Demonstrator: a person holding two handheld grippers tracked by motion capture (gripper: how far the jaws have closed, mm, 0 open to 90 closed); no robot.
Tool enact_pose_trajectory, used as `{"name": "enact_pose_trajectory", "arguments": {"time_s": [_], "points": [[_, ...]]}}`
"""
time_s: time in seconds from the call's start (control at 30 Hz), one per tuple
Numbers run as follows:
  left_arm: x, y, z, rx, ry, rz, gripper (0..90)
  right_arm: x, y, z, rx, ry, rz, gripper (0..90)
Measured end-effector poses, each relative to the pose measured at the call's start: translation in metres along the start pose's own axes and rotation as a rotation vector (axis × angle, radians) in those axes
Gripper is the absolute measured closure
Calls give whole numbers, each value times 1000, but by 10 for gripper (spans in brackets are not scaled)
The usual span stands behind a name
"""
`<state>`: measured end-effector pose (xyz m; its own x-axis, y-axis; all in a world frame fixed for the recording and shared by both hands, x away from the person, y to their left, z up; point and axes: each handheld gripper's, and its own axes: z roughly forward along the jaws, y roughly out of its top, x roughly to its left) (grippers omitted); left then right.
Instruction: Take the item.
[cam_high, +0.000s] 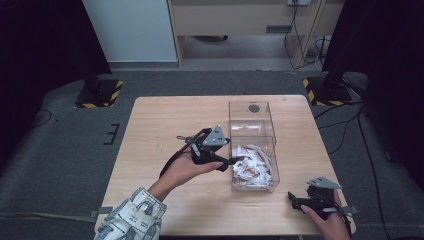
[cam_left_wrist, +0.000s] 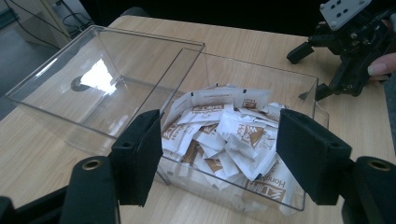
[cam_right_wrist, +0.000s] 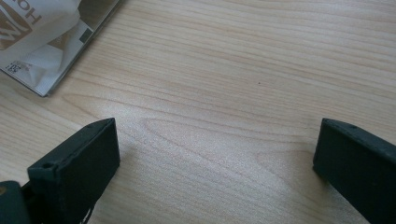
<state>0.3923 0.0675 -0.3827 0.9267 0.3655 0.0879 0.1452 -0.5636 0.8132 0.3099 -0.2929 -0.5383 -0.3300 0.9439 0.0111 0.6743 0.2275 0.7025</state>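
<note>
A clear plastic box (cam_high: 276, 172) stands on the wooden table (cam_high: 160, 125), filled with several white and brown sachets (cam_high: 254, 162). Its clear lid (cam_high: 250, 116) lies hinged back flat behind it. My left gripper (cam_high: 239, 161) is open at the box's left rim, jaws pointing toward the sachets (cam_left_wrist: 219, 135) with nothing between them. In the left gripper view the box's near wall (cam_left_wrist: 224, 186) sits between the pads (cam_left_wrist: 140, 158). My right gripper (cam_high: 294, 201) rests low near the table's front right, open over bare wood (cam_right_wrist: 219, 121), a box corner (cam_right_wrist: 51, 74) at its upper left.
Black stands with yellow and black striped bases (cam_high: 100, 92) flank the table on the grey floor. Cables (cam_high: 345, 125) run along the floor at the right. A wooden cabinet (cam_high: 240, 20) stands at the back.
</note>
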Motion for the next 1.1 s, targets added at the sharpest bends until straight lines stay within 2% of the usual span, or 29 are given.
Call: {"name": "enact_pose_trajectory", "arguments": {"time_s": [0.43, 0.6, 0.83, 1.1], "points": [[-11, 9, 18, 16, -39, 22, 393, 0, 0, 0, 0, 0, 0, 8], [-13, 7, 28, 57, -32, 33, 425, 0, 0, 0, 0, 0, 0, 8], [-9, 1, 41, 94, -36, 20, 477, 0, 0, 0, 0, 0, 0, 9], [-8, -4, 53, 144, -19, 20, 522, 0, 0, 0, 0, 0, 0, 8]]}}
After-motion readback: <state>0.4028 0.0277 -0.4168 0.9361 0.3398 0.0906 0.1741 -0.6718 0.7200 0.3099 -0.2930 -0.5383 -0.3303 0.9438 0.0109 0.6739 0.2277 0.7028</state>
